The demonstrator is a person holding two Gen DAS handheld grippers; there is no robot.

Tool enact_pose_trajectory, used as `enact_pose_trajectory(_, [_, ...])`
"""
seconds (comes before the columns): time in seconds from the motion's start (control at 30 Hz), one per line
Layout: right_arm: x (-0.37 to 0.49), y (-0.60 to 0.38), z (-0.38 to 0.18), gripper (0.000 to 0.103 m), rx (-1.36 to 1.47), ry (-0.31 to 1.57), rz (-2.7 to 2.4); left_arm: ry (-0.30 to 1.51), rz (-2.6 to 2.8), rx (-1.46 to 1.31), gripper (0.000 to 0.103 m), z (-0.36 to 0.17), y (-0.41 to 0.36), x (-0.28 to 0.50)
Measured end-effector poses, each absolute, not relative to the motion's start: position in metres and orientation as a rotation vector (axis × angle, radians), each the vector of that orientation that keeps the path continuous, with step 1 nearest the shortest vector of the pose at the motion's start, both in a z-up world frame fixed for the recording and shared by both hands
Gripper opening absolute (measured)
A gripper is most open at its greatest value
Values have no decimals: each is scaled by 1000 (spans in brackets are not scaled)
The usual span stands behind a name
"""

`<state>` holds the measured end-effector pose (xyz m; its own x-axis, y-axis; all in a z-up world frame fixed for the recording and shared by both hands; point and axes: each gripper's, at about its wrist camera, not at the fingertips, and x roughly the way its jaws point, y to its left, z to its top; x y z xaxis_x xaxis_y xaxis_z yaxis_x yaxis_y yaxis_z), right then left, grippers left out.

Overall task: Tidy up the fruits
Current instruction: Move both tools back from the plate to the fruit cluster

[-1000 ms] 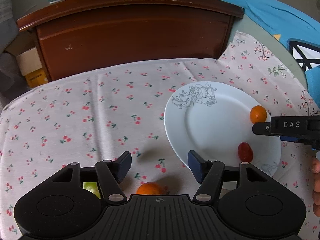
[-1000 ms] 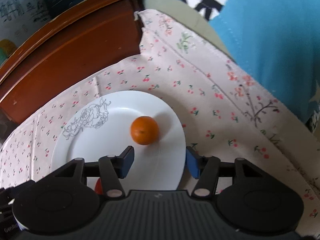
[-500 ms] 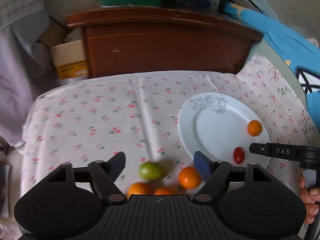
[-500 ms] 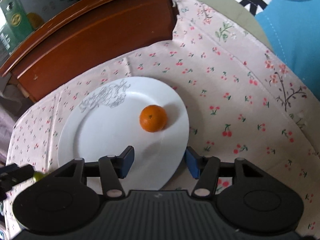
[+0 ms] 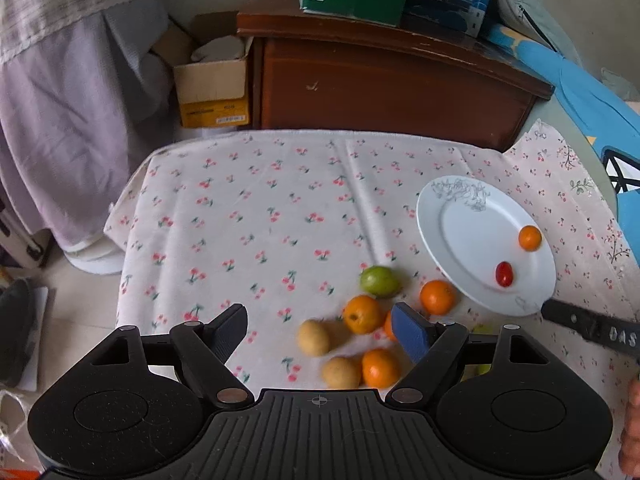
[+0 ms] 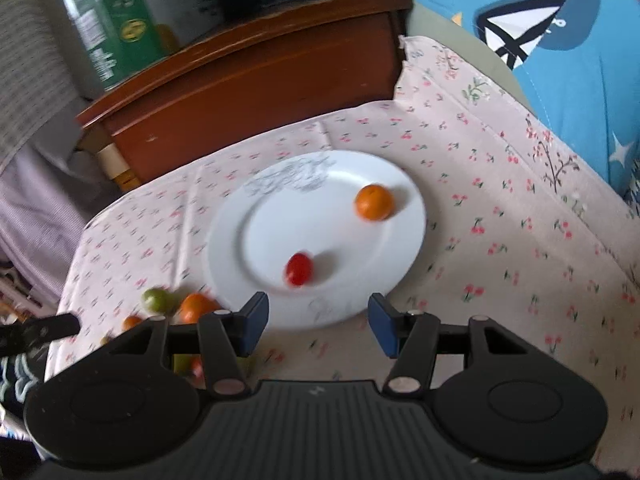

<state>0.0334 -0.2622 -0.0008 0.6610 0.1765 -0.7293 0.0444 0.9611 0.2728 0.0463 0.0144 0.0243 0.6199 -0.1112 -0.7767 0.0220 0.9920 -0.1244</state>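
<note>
Item: loose fruits, partly sorted. On the white plate, which sat on the cherry-print cloth toward the right of the table, lay a small orange near the far right rim and a red cherry tomato nearer you, the two apart. Off the plate, just beside its left rim, was a cluster on the cloth: a green fruit, an orange by the rim, an orange at the centre of the cluster, a nearer orange, and two pale yellow-brown fruits, some touching; another orange was half hidden behind a gripper finger. All looked small, round, smooth and liable to roll; some edges were blurred. Step in hand, as judged: between placements, with most fruit not yet on the plate. Your left gripper hung above the cluster, jaws wide apart and holding nothing. Your right gripper hung over the near rim of the plate, jaws partly apart, also empty. The next move would have called for you to lower one gripper over a single fruit at the edge of the cluster, close squarely across its middle without nudging the neighbours, and set it on a bare part of the plate. Beyond the table stood a brown wooden cabinet with boxes on top.
</note>
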Motion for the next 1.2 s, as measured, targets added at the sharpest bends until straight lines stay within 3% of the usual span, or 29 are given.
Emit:
enact_pose_trajectory(0.53, [-37,-221,-13,57,253,860,217,909,-87,-17,80,-7,21,11])
enact_pose_trajectory(0.97, [-38,-201,-31,46,211,881,269,880,-187,102,77,-26,5,12])
enact_pose_trajectory(1.2, [-33,-197,-35,41,212,884,261,884,-216,109,52,-35,2,19])
